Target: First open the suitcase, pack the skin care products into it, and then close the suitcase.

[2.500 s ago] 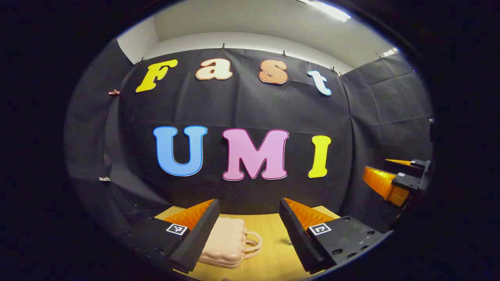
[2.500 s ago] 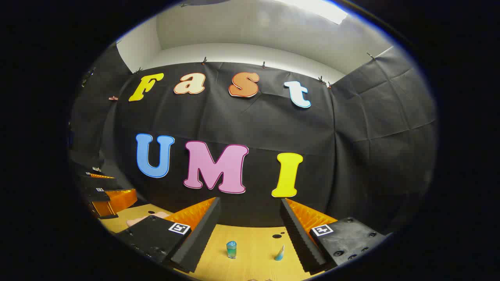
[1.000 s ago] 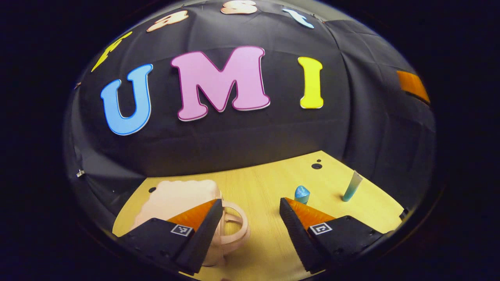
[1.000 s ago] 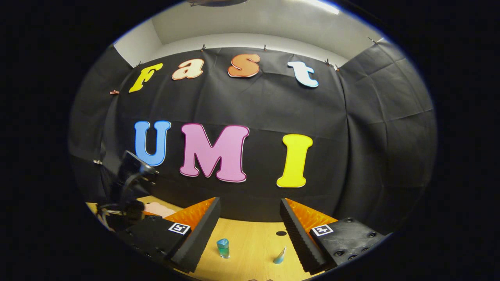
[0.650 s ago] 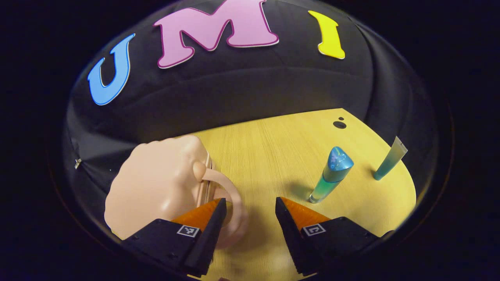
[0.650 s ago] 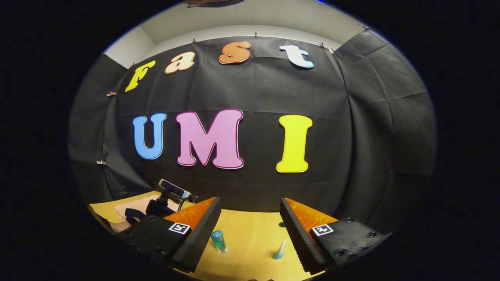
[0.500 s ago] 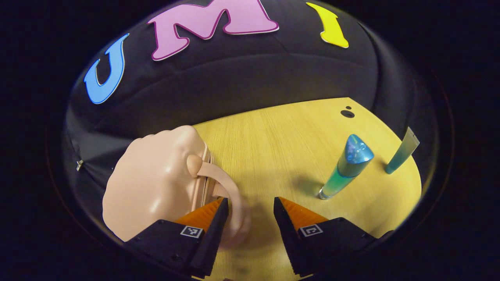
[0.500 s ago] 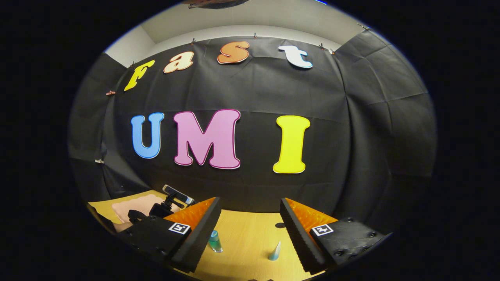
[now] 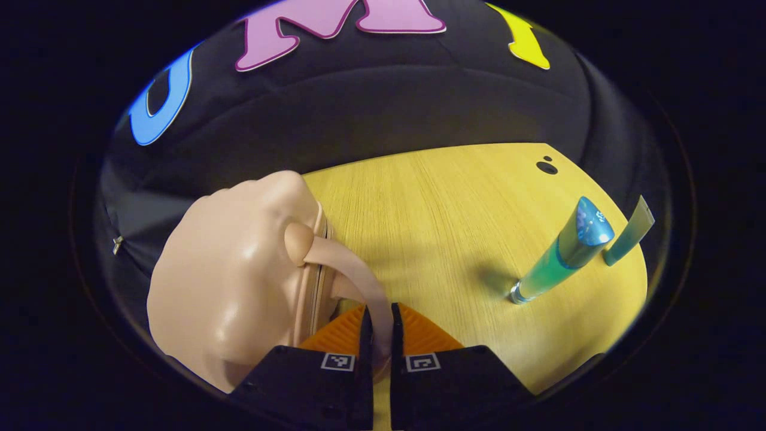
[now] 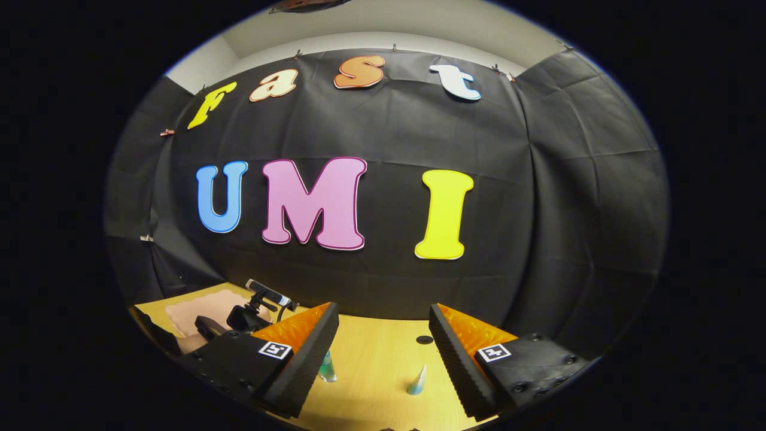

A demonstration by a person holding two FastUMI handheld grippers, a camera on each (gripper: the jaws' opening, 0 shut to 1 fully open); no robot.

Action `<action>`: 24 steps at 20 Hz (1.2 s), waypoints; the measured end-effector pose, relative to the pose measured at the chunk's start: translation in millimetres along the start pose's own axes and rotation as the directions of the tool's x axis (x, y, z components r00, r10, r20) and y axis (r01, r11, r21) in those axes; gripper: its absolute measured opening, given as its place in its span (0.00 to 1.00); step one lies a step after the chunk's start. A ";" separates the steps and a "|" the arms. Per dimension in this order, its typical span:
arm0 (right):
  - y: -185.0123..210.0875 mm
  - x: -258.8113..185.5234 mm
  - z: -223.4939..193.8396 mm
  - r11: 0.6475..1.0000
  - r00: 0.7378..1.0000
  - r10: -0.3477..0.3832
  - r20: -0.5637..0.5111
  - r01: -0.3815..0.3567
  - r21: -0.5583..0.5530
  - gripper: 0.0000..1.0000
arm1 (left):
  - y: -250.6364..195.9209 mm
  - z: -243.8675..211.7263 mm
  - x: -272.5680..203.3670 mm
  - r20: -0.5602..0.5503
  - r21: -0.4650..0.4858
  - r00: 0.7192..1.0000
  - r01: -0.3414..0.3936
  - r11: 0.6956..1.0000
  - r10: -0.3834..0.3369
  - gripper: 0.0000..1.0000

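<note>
Light wooden table (image 9: pixel 443 203) ringed by black cloth booth walls, left gripper (image 9: pixel 377 341) clamped on pink suitcase (image 9: pixel 233 281) handle (image 9: pixel 353 275), right gripper (image 10: pixel 380 353) spread wide above table, blue-green bottle (image 9: pixel 559 251) and tube (image 9: pixel 628 230) standing nearby.

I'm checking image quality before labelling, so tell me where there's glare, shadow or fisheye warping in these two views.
Left gripper view: soft glare patches on the suitcase shell; the bottle casts a faint shadow on the table and leans outward from fisheye warping, as does the tube. The handle looks soft close to the lens. Right gripper view: evenly lit, with the booth wall bowed.
</note>
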State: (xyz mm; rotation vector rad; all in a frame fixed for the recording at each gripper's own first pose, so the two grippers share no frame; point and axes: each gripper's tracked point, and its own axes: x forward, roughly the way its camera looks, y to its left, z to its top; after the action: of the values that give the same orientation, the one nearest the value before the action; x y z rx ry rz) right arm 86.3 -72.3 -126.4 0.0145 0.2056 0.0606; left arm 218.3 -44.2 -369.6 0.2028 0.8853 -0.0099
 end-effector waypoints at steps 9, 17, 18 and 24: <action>58.3 -7.1 15.4 1.000 0.999 -0.004 0.033 0.004 -0.004 0.96 | 65.4 79.4 -100.7 0.083 -0.127 0.981 0.186 0.974 -0.177 0.10; 116.8 4.7 22.6 1.000 0.999 0.018 0.044 -0.018 0.001 0.96 | 254.9 106.9 -164.6 0.194 0.038 0.980 0.031 0.999 -0.038 0.10; 122.3 7.8 21.8 1.000 0.999 0.022 0.039 -0.022 -0.003 0.96 | 276.6 112.6 -164.8 0.224 0.025 0.974 0.012 1.000 -0.017 0.10; 142.8 16.5 16.3 0.999 1.000 0.013 0.003 -0.013 -0.046 0.96 | 434.3 100.2 -135.0 0.262 0.073 0.940 -0.245 0.967 0.219 0.10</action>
State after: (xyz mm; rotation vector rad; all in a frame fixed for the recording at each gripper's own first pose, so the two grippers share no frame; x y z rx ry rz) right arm 97.4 71.1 -110.9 -0.0296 0.2009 0.0780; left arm 249.7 353.6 -129.4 0.3955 0.6032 0.1360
